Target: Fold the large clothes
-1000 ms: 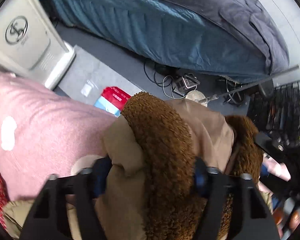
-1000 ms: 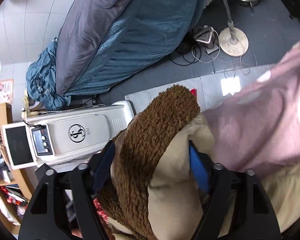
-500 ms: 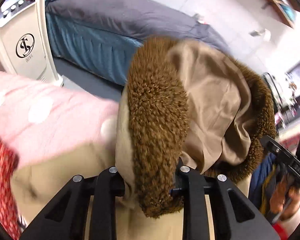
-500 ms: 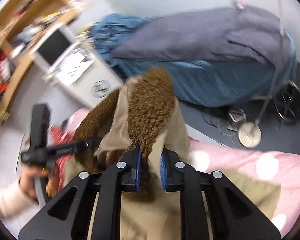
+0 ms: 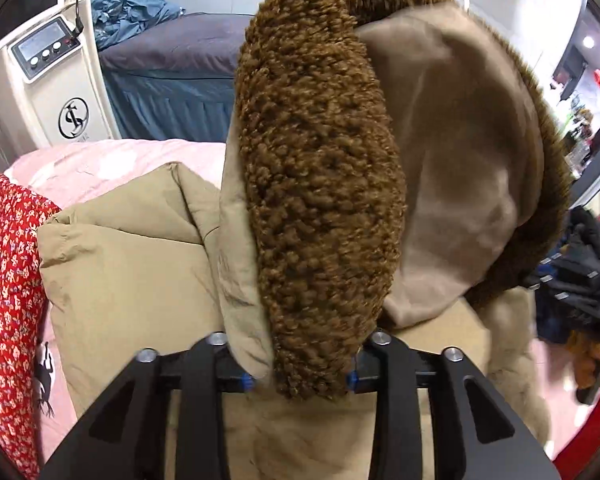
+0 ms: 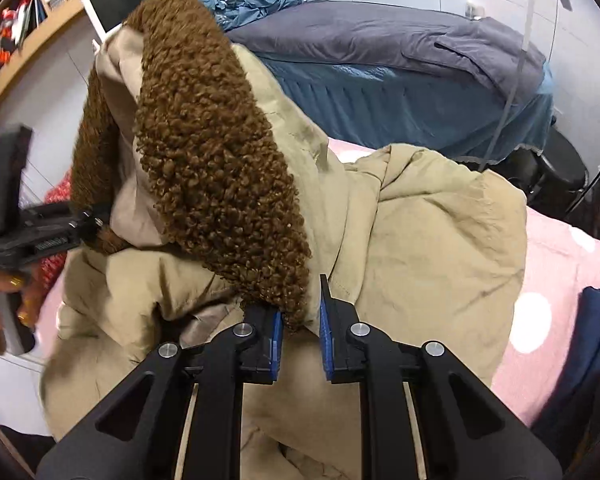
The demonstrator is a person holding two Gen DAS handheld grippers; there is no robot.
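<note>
Coat (image 5: 132,264) (one, fur-trimmed) gripped by two claws: left claw (image 5: 300,376), right claw (image 6: 300,344).

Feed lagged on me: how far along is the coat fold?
Early. Done: the tan coat lies on the pink bed. In hand: the left gripper and right gripper each pinch the fur trim, holding the hood up. Left: the body is rumpled, no folds visible.

The coat (image 6: 420,232) lies on the bedspread (image 6: 560,280), bed (image 6: 380,60) behind.
</note>
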